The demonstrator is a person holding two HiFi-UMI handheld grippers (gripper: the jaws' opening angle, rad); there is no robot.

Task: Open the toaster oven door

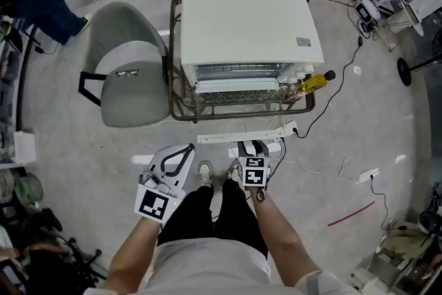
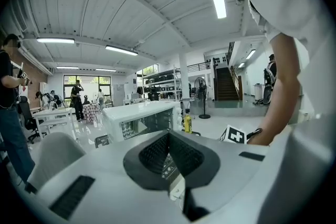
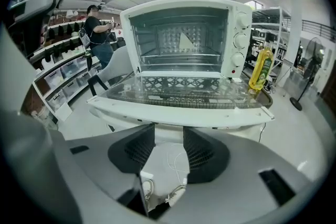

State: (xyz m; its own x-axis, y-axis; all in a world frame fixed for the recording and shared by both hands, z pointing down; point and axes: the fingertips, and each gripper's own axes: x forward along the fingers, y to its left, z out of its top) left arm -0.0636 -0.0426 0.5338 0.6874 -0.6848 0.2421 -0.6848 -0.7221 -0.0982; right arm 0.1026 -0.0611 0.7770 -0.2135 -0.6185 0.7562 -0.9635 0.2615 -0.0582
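Here, toaster oven door (image 3: 181, 93) flat open.

Three views, one toaster oven (image 1: 245, 27).
Your head camera looks steeply down on it; your right gripper view faces its front from close and low; your left gripper view sees it farther off, nearly level.

Left gripper (image 2: 169, 138) jaws together; toaster oven (image 2: 137, 115) ahead, yellow bottle (image 2: 187, 123) beside it.
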